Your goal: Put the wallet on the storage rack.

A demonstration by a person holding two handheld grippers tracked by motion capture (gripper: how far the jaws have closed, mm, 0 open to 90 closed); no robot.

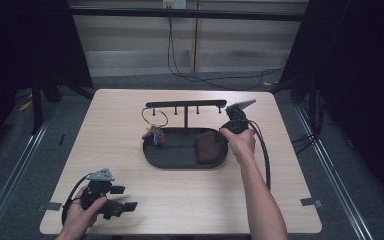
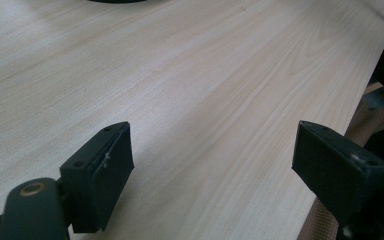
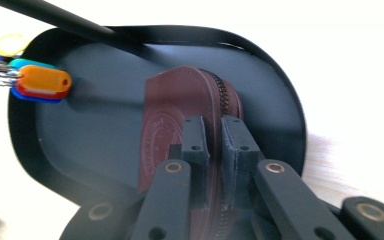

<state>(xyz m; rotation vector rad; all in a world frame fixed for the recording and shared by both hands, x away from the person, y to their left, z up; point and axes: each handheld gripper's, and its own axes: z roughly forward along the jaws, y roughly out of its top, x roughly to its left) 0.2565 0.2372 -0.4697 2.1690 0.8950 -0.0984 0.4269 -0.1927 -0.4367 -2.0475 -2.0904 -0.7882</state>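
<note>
Right gripper (image 3: 214, 137): black jaws drawn nearly together and clamped on the zippered edge of a brown leather pouch (image 3: 180, 115), rounded and stamped with a circular emblem, which lies at the right end of a matte black oval tray (image 1: 180, 161). Left gripper (image 2: 212, 165): jaws wide apart over bare, pale wood-grain table (image 1: 130, 145), well apart from the tray. At the tray's far end hang coloured plastic key tags (image 3: 40, 84) (on a wire ring) from a black hook rail (image 1: 186, 104).

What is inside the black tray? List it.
In the black tray lies a brown zipped pouch, with the right gripper closed on its edge. Coloured key tags hang at the left end. The tray floor under the pouch is hidden.
</note>
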